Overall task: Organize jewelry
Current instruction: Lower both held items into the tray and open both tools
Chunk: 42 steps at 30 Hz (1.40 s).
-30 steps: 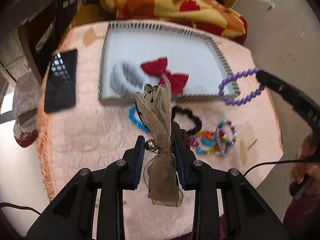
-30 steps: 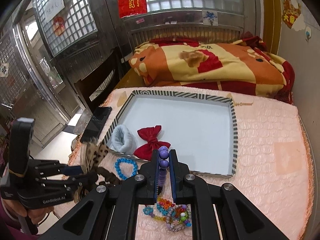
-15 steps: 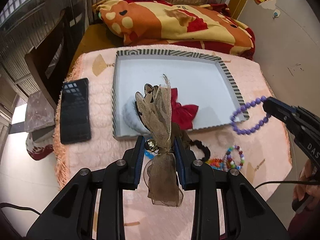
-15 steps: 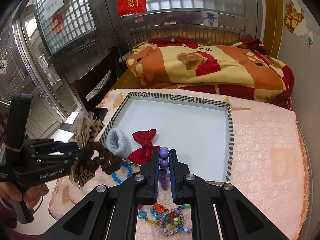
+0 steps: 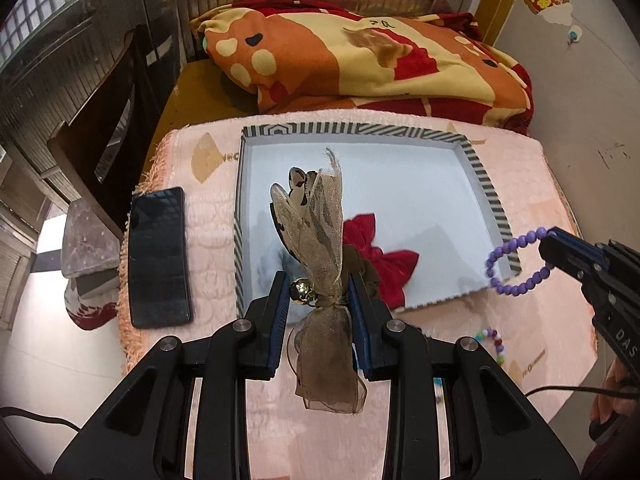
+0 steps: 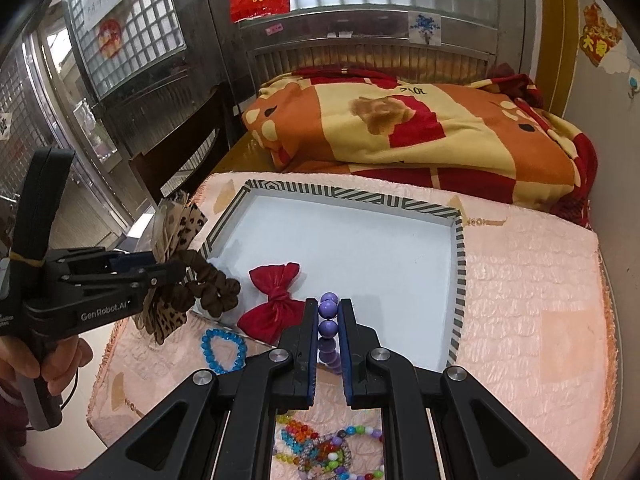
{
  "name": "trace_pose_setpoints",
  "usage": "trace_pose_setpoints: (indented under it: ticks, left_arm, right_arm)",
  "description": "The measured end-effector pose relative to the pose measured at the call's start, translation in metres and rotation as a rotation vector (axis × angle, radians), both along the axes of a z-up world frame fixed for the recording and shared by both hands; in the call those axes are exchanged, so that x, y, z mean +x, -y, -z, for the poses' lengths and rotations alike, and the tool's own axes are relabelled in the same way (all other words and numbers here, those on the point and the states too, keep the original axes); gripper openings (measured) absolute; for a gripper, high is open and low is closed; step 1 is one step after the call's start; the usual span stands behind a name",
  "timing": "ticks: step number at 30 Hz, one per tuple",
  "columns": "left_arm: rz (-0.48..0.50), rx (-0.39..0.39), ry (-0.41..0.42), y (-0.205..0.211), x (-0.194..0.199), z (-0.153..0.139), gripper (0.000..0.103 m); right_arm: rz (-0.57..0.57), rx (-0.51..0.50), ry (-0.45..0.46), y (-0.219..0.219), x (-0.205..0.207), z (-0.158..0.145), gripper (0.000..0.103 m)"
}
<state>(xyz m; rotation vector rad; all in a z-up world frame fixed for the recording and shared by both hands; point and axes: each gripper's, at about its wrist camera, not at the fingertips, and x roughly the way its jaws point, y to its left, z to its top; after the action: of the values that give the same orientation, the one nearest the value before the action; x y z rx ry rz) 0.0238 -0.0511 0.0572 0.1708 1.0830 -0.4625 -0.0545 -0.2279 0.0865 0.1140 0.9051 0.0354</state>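
Observation:
My left gripper (image 5: 318,300) is shut on a brown leopard-print hair bow (image 5: 316,224) with a small gold bell, held above the near left corner of the striped-rim white tray (image 5: 486,184). From the right wrist view that left gripper (image 6: 176,270) shows at the left, the hair bow (image 6: 176,232) and its brown scrunchie dangling over the tray (image 6: 340,194) corner. My right gripper (image 6: 329,312) is shut on a purple bead bracelet (image 6: 329,308), hanging near the tray's front edge. The purple bracelet (image 5: 516,262) hangs off the right gripper (image 5: 554,246) by the tray's right corner. A red bow (image 5: 384,260) lies in the tray.
A black phone (image 5: 158,258) lies on the pink mat left of the tray. A blue bead bracelet (image 6: 222,350) and several colourful bead bracelets (image 6: 320,446) lie on the mat in front of the tray. A folded orange blanket (image 6: 420,132) sits behind.
Both grippers have moved back and up from the mat, so the tray sits more centred in view. The hair bow now hangs over the tray's near left corner, and both grips stay the same.

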Motion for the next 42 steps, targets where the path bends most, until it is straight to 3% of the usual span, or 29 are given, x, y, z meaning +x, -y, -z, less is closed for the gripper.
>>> trace_pose_setpoints:
  ticks: [10, 20, 27, 34, 36, 37, 38, 42]
  left_arm:
    - [-0.037, 0.021, 0.004, 0.009, 0.028, 0.004, 0.028]
    - [-0.079, -0.065, -0.095, 0.024, 0.07, 0.022, 0.028]
    - [-0.171, -0.002, -0.116, 0.026, 0.106, 0.057, 0.028]
    - [-0.189, 0.082, -0.096, 0.03, 0.116, 0.078, 0.028]
    - [-0.187, 0.09, -0.086, 0.031, 0.116, 0.077, 0.03]
    - [-0.185, 0.093, -0.082, 0.031, 0.116, 0.076, 0.031]
    - [-0.18, 0.091, -0.079, 0.031, 0.115, 0.075, 0.034]
    - [-0.165, 0.079, -0.05, 0.029, 0.105, 0.065, 0.051]
  right_arm:
    - [-0.031, 0.04, -0.016, 0.0, 0.02, 0.009, 0.009]
    - [-0.021, 0.117, -0.106, 0.019, 0.053, 0.054, 0.009]
    - [0.066, 0.139, -0.242, 0.052, 0.074, 0.117, 0.009]
    - [0.042, 0.135, -0.255, 0.043, 0.083, 0.125, 0.009]
    - [0.055, 0.123, -0.27, 0.043, 0.084, 0.125, 0.02]
    - [0.06, 0.124, -0.269, 0.043, 0.083, 0.123, 0.033]
    - [0.065, 0.129, -0.259, 0.043, 0.079, 0.118, 0.04]
    - [0.076, 0.135, -0.218, 0.045, 0.063, 0.099, 0.04]
